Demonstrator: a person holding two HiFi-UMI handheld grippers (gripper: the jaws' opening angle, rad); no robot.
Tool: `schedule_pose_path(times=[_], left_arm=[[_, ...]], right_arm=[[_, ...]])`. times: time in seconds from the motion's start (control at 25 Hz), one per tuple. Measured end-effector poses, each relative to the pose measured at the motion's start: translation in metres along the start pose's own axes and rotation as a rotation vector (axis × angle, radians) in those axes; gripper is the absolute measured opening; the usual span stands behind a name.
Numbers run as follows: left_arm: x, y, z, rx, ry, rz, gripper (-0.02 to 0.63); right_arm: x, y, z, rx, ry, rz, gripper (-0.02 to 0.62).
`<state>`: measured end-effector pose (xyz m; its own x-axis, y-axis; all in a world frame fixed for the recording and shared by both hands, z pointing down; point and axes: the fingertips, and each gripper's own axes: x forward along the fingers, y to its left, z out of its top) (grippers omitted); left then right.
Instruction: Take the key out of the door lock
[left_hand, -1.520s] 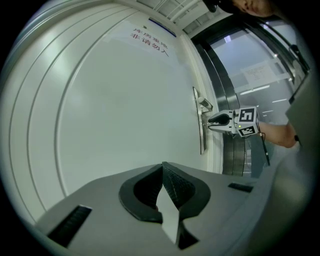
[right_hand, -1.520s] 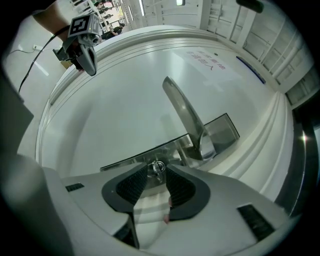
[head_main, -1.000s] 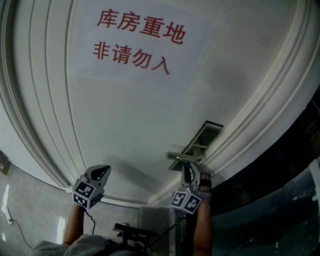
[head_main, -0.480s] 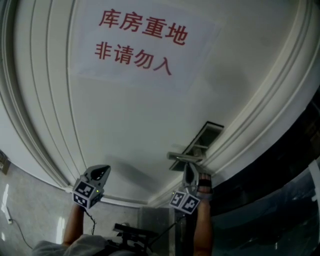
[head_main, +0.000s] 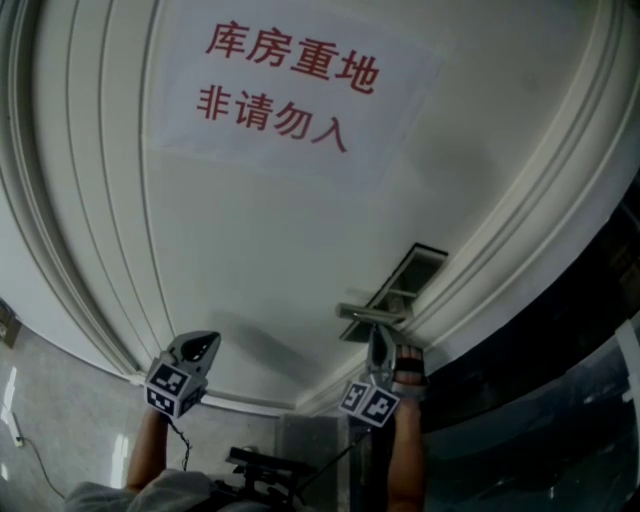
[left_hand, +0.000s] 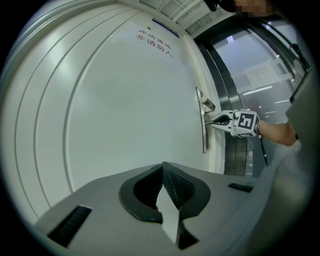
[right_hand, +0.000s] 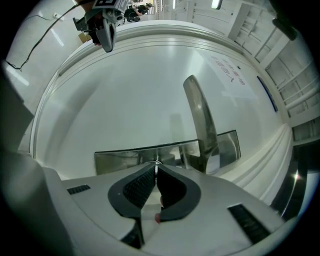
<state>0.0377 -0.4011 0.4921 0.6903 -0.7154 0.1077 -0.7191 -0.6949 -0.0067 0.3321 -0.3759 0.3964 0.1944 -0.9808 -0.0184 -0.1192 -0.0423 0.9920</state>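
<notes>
Key: thin sliver pinched at my right gripper's tips, jaws just closed on it, still seated in the lock plate. Handle just beside. My left gripper is clenched and empty, off the door.

The left gripper sits low in the foreground, jaws pressed together with nothing between them, facing a white door with a red-lettered paper sign. At the door's right edge the right gripper, a person's forearm behind it, has its tips at the metal lock plate below the handle. Its jaws have just been closing, on what is too small to tell.
</notes>
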Motion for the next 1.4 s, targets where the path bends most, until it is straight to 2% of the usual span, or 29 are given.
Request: schedule_pose_path(times=[0.84,0.96,1.28,1.4], left_arm=[[-0.012,0.001,-0.001,-0.006,-0.007,0.003,0.008],[-0.015,0.003,-0.001,-0.004,-0.006,0.005,0.008],[-0.019,0.006,-0.002,-0.007,-0.006,0.000,0.008],[-0.019,0.005,-0.001,-0.005,-0.009,-0.004,0.008]], right_arm=[[-0.001,0.001,0.000,-0.155,0.059,0.030,0.021],[-0.003,0.003,0.003,-0.131,0.050,0.040,0.021],[-0.008,0.002,0.001,-0.157,0.070,0.040,0.021],[-0.008,0.002,0.004,-0.128,0.063,0.040,0.021]])
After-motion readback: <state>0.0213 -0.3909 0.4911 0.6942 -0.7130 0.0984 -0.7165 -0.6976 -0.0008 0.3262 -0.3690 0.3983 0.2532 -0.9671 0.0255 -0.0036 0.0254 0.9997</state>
